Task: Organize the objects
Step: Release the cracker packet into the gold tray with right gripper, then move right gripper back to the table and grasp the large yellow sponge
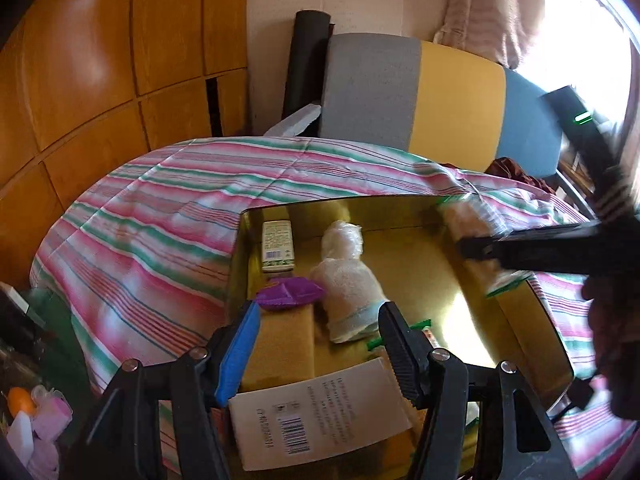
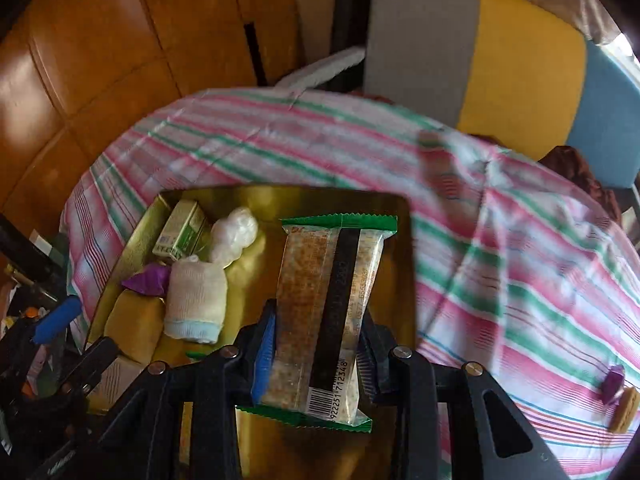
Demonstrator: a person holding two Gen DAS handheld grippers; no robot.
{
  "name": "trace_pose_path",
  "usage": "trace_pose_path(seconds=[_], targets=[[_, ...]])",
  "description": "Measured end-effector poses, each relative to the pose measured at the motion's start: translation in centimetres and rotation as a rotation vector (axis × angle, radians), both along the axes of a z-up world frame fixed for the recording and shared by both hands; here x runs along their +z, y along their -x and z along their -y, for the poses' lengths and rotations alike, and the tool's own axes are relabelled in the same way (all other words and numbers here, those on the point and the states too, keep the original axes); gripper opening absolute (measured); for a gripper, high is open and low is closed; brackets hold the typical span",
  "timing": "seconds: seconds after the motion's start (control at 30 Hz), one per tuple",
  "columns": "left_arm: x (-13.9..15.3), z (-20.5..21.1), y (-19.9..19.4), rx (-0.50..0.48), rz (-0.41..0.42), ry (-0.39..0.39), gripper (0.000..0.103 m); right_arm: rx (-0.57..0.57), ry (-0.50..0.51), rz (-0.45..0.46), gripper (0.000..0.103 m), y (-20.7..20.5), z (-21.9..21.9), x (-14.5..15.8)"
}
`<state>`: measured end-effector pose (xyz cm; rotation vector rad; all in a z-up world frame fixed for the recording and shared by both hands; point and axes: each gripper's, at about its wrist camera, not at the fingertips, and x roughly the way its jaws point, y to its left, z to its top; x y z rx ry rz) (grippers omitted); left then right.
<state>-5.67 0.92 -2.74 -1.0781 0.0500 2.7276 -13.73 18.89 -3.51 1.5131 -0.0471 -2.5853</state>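
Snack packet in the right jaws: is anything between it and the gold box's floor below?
Nothing visible. The snack packet hangs over a bare stretch of the gold box; the rolled towel lies off to its left.

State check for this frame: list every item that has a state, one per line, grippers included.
Right gripper: shut on snack packet, above the tray.
Left gripper: open, holding nothing.
Gold tray: on the striped cloth, partly filled.
Rolled towel: lying in the tray.
Small green box: in the tray's far corner.
Purple piece: on the cloth, outside the tray.
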Motion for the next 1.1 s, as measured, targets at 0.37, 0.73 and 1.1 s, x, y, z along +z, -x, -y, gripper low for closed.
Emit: trace_pose_path(seconds=[0.37,0.73,1.1], targets=[[-0.9,1.8,0.3,0.039,0.027,-0.027,0.062,0.043,0.148,0.117,0.039,2.6,2.7,-4.8],[-0.7,1.4,-0.3,0.036,0.007,-0.014,0.063,-0.023,0.155,-0.025,0.040,-1.8,1.0,-1.2],[0.3,-0.5,-1.7,-0.014,-0.033,0.003,0.064,-0.166,0.112,-0.127,0.042,-8.9,-5.5,1.6]])
